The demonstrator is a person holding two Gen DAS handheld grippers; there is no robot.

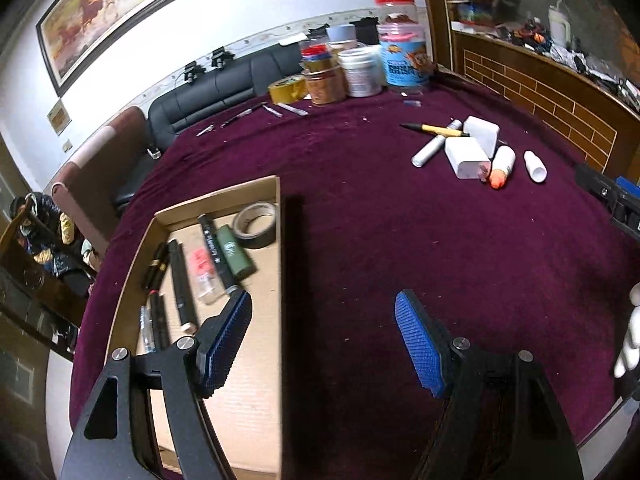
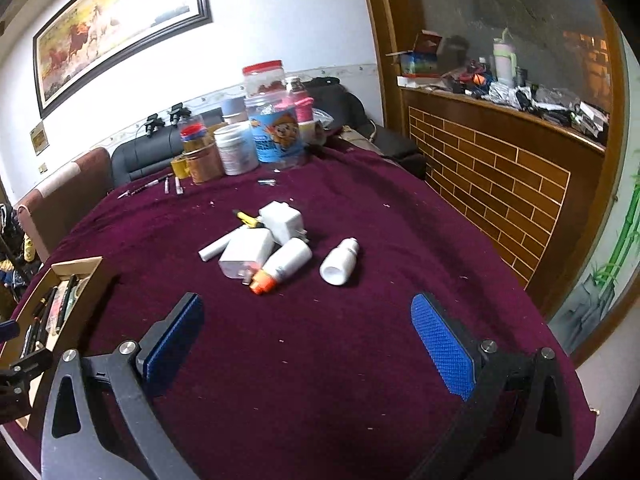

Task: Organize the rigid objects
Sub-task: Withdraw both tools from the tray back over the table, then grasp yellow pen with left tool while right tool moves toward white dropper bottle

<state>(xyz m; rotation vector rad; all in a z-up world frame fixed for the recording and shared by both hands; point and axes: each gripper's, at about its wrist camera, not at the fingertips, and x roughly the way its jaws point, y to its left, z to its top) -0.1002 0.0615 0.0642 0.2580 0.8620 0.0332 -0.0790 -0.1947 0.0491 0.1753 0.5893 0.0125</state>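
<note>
Meanwhile both tools, left tool (image 1: 324, 316) and right tool (image 2: 306, 320), hang spread, blue knurled pads over velvety maroon cloth (image 2: 320, 360).

The shallow cardboard tray (image 2: 76, 270) is cut off at nine o'clock in the right wrist view; the dark pens (image 2: 48, 312) inside are partly hidden by its wall.
</note>
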